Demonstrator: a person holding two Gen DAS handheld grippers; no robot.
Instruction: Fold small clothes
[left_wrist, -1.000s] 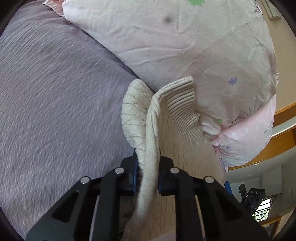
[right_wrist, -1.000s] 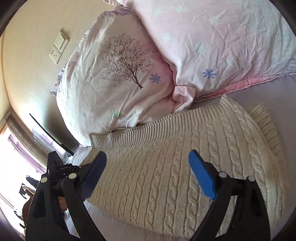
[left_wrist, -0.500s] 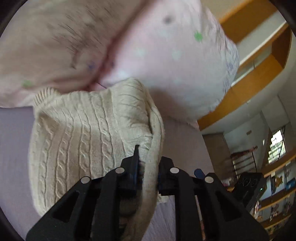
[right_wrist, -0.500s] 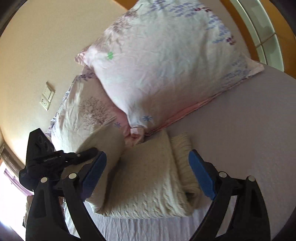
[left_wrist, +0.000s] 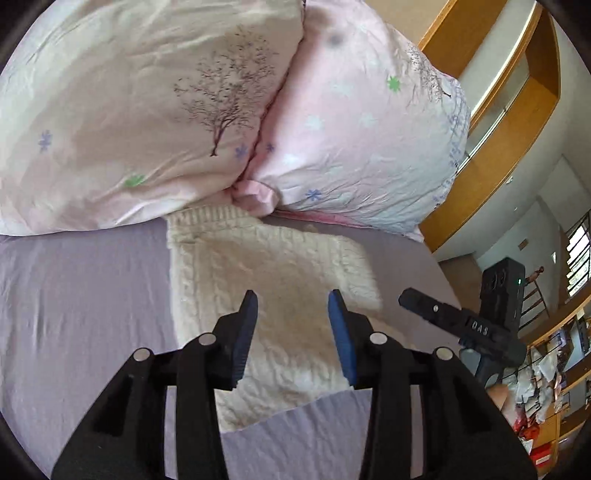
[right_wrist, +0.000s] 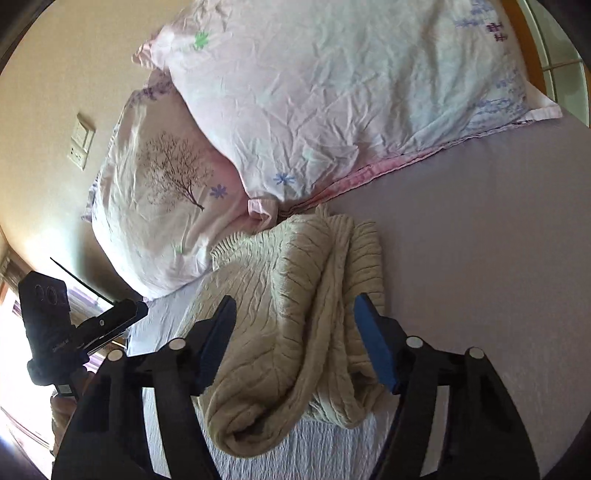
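Observation:
A cream cable-knit sweater (left_wrist: 273, 295) lies folded on the lilac bed sheet (left_wrist: 81, 295), its far edge against the pillows. My left gripper (left_wrist: 291, 306) is open and empty, just above the sweater's middle. In the right wrist view the sweater (right_wrist: 295, 295) shows as a folded bundle with a rolled near edge. My right gripper (right_wrist: 293, 314) is open and empty, its jaws on either side of the bundle's top. The right gripper's body (left_wrist: 469, 328) shows at the right of the left wrist view.
Two pink floral pillows (left_wrist: 147, 110) (left_wrist: 362, 140) lie at the head of the bed. A wooden frame (left_wrist: 498, 122) and a cluttered room are at the right. A wall socket (right_wrist: 81, 142) is at the left in the right wrist view.
My left gripper laid the sweater's gripped edge over onto the rest, then opened and let go. My right gripper stayed open, pulled back, then came in over the folded bundle.

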